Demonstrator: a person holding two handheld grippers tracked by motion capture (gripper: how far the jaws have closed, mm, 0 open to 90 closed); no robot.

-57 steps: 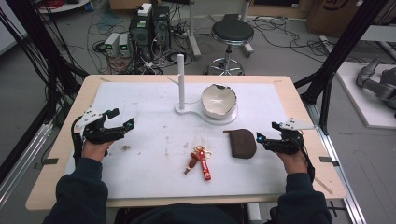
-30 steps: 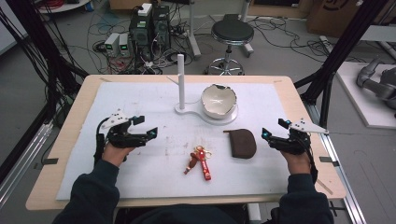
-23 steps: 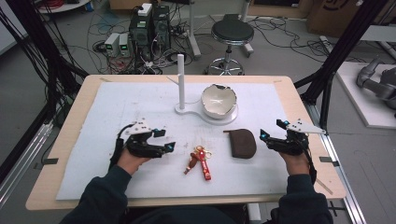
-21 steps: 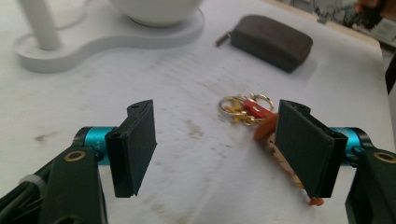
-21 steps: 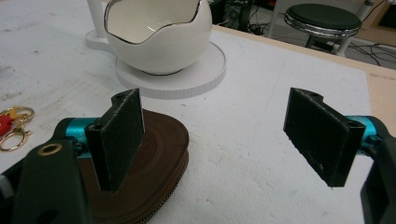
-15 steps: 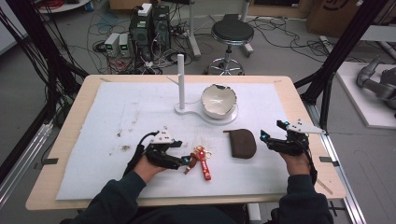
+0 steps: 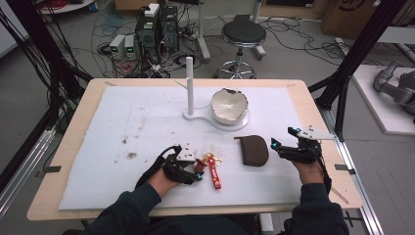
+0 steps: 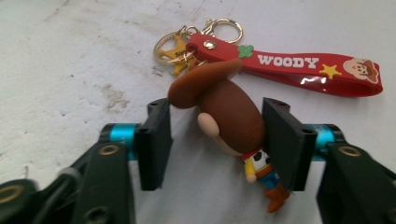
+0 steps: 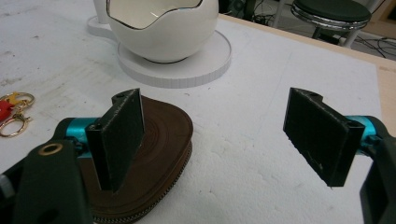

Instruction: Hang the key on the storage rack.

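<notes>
Left gripper (image 8: 215,140) jaws apart, straddled keychain (image 8: 233,116). Right gripper (image 9: 224,135) jaws apart, pouch (image 9: 159,154) at 9 o'clock.

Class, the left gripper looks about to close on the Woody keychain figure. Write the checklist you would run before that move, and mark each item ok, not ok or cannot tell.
1. Left gripper open: ok, its jaws stand apart.
2. Woody figure between the jaws: ok, the head sits in the gap.
3. Figure centred in the gap: not ok, it lies nearer one jaw.
4. Red strap out of the jaws' path: ok, it lies beyond them on the white mat.
5. Right gripper out of the way: ok, it is open beside the brown pouch.
6. Jaws touching the figure: cannot tell.
</notes>
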